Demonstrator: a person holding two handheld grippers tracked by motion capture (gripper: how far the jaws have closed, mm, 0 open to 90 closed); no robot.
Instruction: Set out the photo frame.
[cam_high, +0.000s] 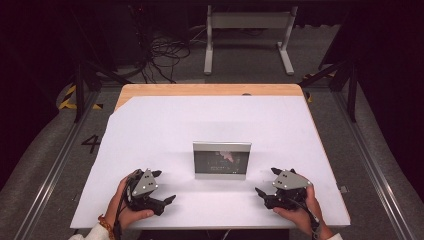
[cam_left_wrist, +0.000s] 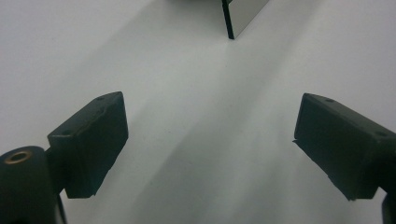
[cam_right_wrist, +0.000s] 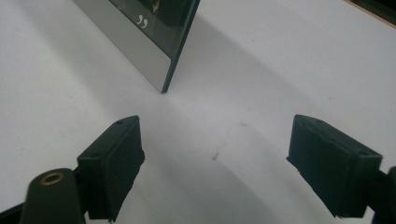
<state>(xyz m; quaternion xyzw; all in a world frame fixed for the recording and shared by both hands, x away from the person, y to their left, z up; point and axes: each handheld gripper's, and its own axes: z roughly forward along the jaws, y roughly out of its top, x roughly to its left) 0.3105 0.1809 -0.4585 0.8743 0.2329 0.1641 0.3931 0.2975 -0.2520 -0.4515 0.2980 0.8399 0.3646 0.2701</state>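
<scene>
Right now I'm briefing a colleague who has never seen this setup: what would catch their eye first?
First, the silver-framed picture frame with its dark panel, upright in the middle of the white table cover. Next, the two black tools flanking it near the front edge: the left hand-held gripper and the right hand-held gripper, both open and empty, each apart from the frame.

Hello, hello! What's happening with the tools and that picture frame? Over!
Left tool open, empty, on the table. Right tool open, empty too. Frame upright between them, untouched. Nothing in the way.
</scene>
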